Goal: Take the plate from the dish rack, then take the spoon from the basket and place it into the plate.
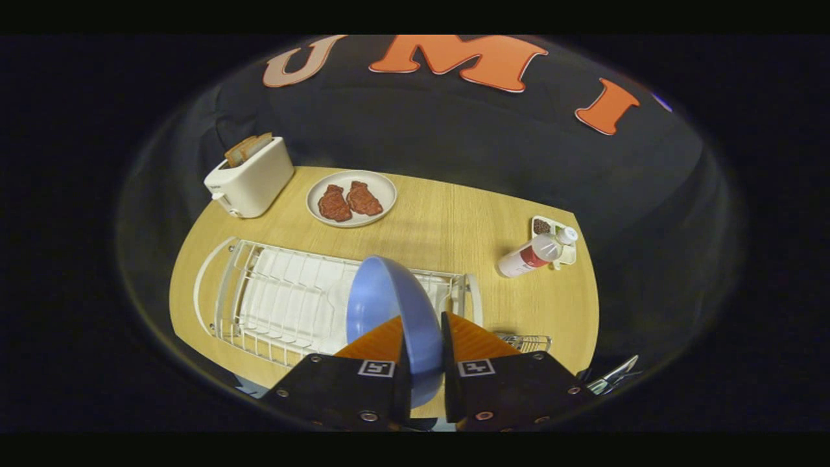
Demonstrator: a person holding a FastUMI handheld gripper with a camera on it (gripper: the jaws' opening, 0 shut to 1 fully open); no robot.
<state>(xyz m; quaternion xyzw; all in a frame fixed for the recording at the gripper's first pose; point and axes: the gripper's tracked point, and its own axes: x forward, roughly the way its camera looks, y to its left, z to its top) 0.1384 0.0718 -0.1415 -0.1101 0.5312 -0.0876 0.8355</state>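
Gripper (425,353) clamps blue plate (389,311) by rim, edge-on, above dish rack (259,305); hold suits vertical lift-out.

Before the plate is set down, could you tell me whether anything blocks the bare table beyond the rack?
Nothing visible does: the gripper is shut on the blue round plate above the white wire dish rack; the wooden table beyond lies bare.

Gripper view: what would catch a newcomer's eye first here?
First the blue plate, held on edge between the orange fingers of the gripper, just above the white dish rack on the wooden table. Beyond the rack, a white plate with two reddish pieces of food sits beside a white toaster with bread in it.
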